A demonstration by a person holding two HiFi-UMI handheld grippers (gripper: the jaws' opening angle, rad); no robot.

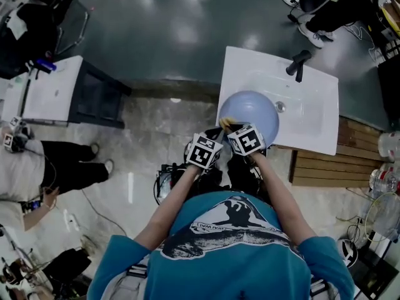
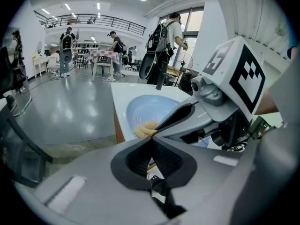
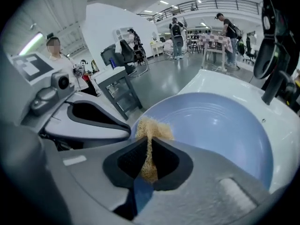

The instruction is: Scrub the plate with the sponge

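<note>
Yellow sponge (image 3: 152,128) is pinched tight in the right gripper (image 3: 150,146), at the near edge of the blue plate (image 3: 215,130). The plate sits in the white sink (image 1: 315,114). The left gripper (image 2: 152,139) is just beside the right one, its jaws pressed together with nothing between them.

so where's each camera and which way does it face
Head view: on the person's head, facing steeply down at the blue plate in the sink; teal shirt, forearms, left gripper and right gripper show.
Left gripper view: on the left gripper, facing along its shut jaws across the plate toward the hall; right gripper shows at right.
Right gripper view: on the right gripper, facing down its jaws, shut on the sponge, onto the plate; left gripper shows at left.
Shared: all three show plate and sponge.
</note>
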